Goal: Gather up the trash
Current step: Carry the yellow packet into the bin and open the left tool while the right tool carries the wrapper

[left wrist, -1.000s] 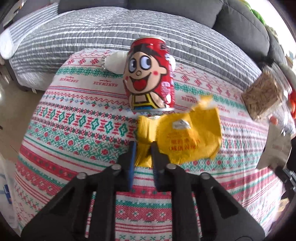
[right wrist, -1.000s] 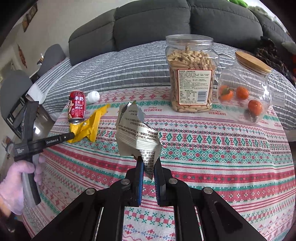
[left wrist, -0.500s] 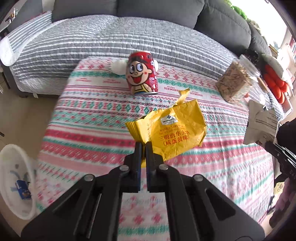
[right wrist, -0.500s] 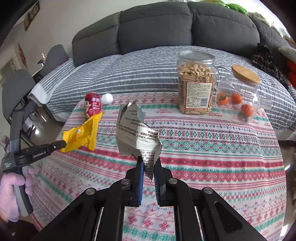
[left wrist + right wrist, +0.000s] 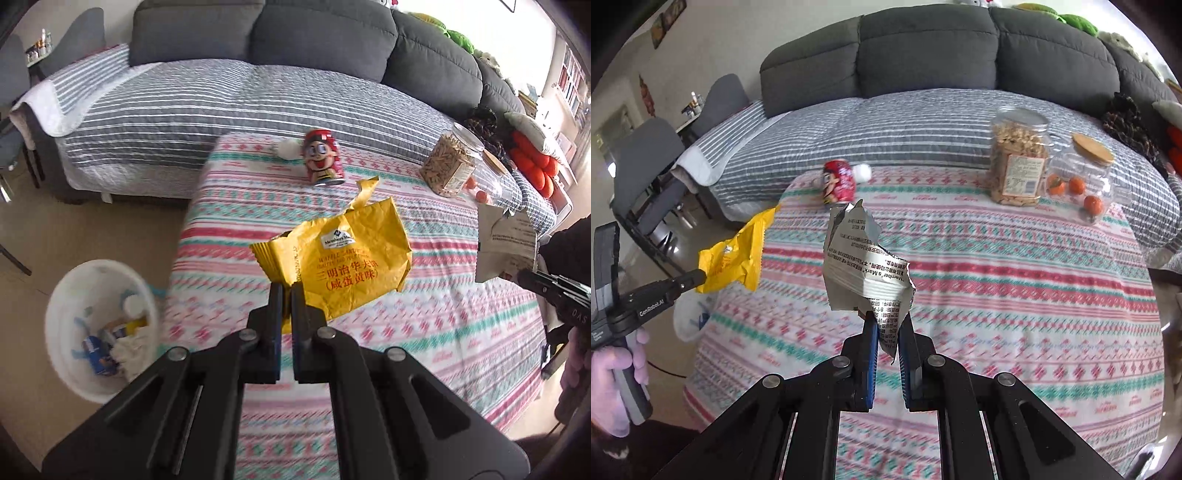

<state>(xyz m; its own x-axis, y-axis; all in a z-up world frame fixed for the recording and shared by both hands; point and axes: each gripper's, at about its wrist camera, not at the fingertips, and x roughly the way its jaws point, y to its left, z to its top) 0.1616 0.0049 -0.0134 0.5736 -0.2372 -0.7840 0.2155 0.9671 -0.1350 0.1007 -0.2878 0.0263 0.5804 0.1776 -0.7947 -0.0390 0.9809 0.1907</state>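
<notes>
My left gripper (image 5: 286, 291) is shut on the corner of a yellow snack wrapper (image 5: 347, 262), which hangs in the air above the patterned tablecloth (image 5: 424, 332). In the right wrist view that yellow wrapper (image 5: 737, 258) shows at the left, over the table's edge. My right gripper (image 5: 886, 325) is shut on a crumpled silver wrapper (image 5: 864, 266) with printed text, also lifted off the table. A red drink can (image 5: 323, 157) stands at the table's far edge with a white ball (image 5: 286, 149) beside it. A white trash bin (image 5: 98, 325) with several scraps inside sits on the floor left of the table.
A jar of nuts (image 5: 1017, 162) and a clear jar of small oranges (image 5: 1082, 184) stand at the table's far right. A grey sofa with a striped cover (image 5: 905, 122) runs behind the table. Grey chairs (image 5: 646, 166) stand at the left. A gloved hand (image 5: 617, 373) holds the left gripper's handle.
Both grippers rose and pulled back from the table with their wrappers. The left one closed fully on the yellow wrapper and swung left, bringing the trash bin into view.
</notes>
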